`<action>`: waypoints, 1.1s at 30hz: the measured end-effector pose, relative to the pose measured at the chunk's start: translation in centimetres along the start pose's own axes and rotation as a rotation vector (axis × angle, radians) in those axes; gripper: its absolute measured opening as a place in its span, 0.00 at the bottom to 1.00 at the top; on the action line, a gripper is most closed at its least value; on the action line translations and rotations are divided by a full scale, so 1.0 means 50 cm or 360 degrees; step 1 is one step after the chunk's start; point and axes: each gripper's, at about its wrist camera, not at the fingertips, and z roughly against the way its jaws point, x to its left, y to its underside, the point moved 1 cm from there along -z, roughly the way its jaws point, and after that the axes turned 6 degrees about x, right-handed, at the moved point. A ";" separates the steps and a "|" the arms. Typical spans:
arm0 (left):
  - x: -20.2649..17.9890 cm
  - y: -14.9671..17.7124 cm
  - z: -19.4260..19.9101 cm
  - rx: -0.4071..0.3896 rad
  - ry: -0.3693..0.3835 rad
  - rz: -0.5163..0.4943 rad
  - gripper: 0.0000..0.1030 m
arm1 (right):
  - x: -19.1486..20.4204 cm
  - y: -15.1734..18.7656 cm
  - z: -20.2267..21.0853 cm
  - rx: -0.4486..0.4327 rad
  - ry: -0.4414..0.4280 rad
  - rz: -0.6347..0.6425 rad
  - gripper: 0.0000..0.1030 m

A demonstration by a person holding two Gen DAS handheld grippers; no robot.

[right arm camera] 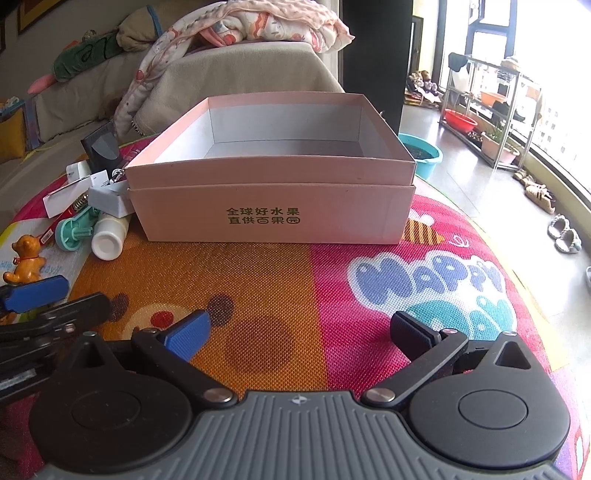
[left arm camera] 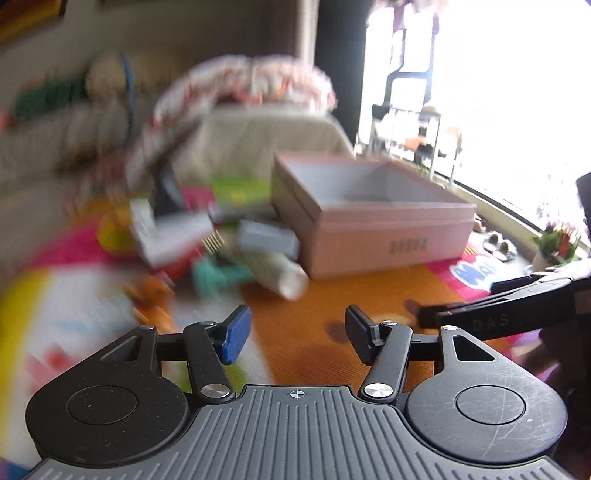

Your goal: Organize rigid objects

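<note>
While hovering low over the play mat point(right arm camera: 280, 266), stands open the right hand-held gripper point(right arm camera: 299, 332), blue and black pads wide apart, nothing between. Just to its left, open too, the left hand-held gripper point(left arm camera: 297, 334), pads apart over the orange patch of mat, gripping nothing; its blue pad point(right arm camera: 35, 293) shows at the left edge of the right wrist view. Ahead on the mat, near the left gripper, a small orange bear point(right arm camera: 24, 260), standing upright. Past it, a loose pile: a white bottle point(right arm camera: 109, 234) lying on its side, cap toward the camera, touching a teal plastic piece point(right arm camera: 75, 229); behind these a small white box point(right arm camera: 107, 199) and a black wedge-shaped item point(right arm camera: 101, 149), other bits too jumbled to tell. Right beside the pile, at mat centre, a pink cardboard box point(right arm camera: 273, 218), open-topped, set in its own lid, dark printed characters on the front wall, grey inside with no contents visible. Further back, a sofa point(right arm camera: 229, 70) draped with a patterned blanket point(right arm camera: 258, 22). Left wrist view badly motion-blurred on the pile side.
</note>
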 end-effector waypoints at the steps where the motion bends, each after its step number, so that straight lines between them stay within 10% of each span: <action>1: 0.012 -0.007 0.012 -0.0046 -0.0036 -0.0057 0.60 | 0.000 0.001 0.001 -0.0003 -0.0003 0.0003 1.00; 14: 0.166 -0.018 -0.057 0.0248 -0.0126 0.0203 0.58 | 0.007 0.009 0.013 -0.0021 -0.0064 0.0075 1.00; 17: 0.167 -0.009 -0.048 0.0200 -0.0121 0.0181 0.33 | 0.026 0.014 0.037 -0.0114 -0.0126 0.0178 0.98; 20: 0.177 -0.002 -0.013 0.0145 -0.0071 0.0175 0.31 | 0.070 0.001 0.072 -0.0258 -0.0170 0.0325 0.98; 33: 0.218 0.044 0.062 0.0153 0.0041 0.0281 0.31 | 0.382 -0.310 -0.021 -0.0214 -0.0496 0.0441 0.97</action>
